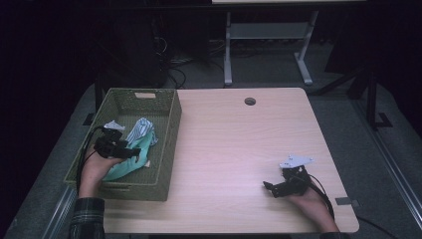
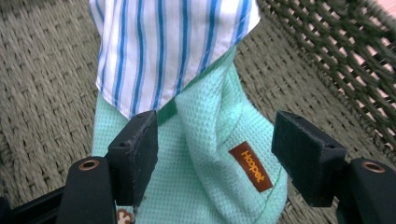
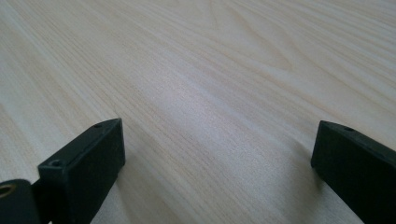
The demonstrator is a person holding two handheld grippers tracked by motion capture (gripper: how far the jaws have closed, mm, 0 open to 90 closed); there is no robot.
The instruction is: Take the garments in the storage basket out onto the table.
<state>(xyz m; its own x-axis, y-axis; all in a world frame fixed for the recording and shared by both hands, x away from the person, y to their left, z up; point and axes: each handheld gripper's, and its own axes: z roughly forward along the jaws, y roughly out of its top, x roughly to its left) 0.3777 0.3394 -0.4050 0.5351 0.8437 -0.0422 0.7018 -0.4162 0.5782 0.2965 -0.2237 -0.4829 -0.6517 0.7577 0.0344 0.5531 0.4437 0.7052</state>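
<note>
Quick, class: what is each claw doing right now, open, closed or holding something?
Left claw: open, jaws either side of the mint cloth in the basket, not clamped.
Right claw: open, over the bare table, holding nothing.

— How hemmed in is the left gripper (image 1: 130, 152)?
— The green woven basket's walls (image 1: 171, 130) ring it, and crumpled mint-and-striped cloth (image 2: 196, 154) lies between its jaws.
— And the pale wooden table (image 1: 239, 149)?
— Bare from basket to right edge.
</note>
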